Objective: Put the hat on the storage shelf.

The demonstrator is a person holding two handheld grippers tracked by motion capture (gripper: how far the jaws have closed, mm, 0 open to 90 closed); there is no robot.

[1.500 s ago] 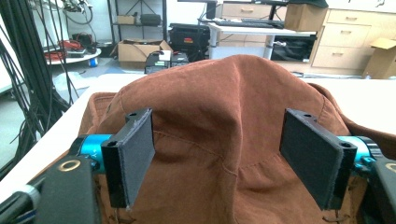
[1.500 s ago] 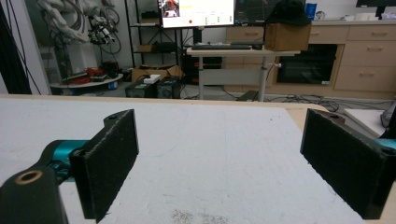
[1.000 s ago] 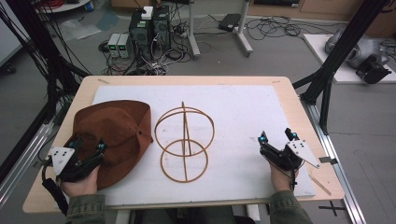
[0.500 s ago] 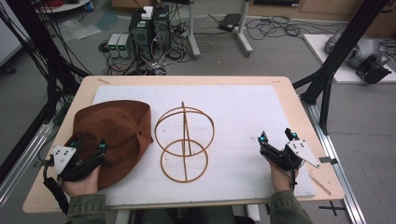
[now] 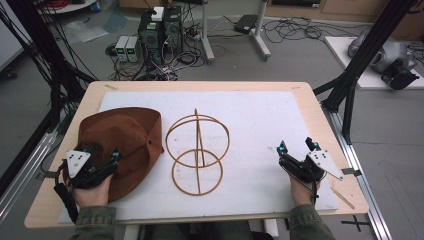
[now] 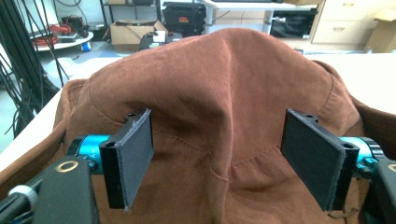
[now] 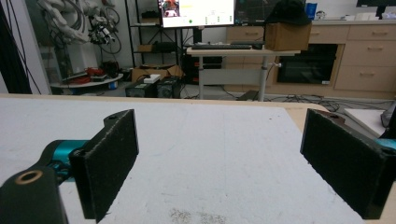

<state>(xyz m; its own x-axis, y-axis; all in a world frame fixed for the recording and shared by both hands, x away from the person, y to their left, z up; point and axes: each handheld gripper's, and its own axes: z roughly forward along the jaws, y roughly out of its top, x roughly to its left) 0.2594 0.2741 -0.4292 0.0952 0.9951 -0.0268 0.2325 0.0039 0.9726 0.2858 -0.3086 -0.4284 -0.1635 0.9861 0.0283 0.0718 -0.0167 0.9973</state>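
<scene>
High view: a brown hat lies crown-up on the left part of the white mat covering the table. Just right of it, near the middle, stands a wire hat stand (two hoops on an upright rod), its larger hoop close beside the brim. The left gripper sits over the hat's near edge, jaws apart; in the left gripper view the crown rises between and beyond them. The right gripper rests on the mat's right side, jaws spread wide over bare mat, well apart from the stand.
</scene>
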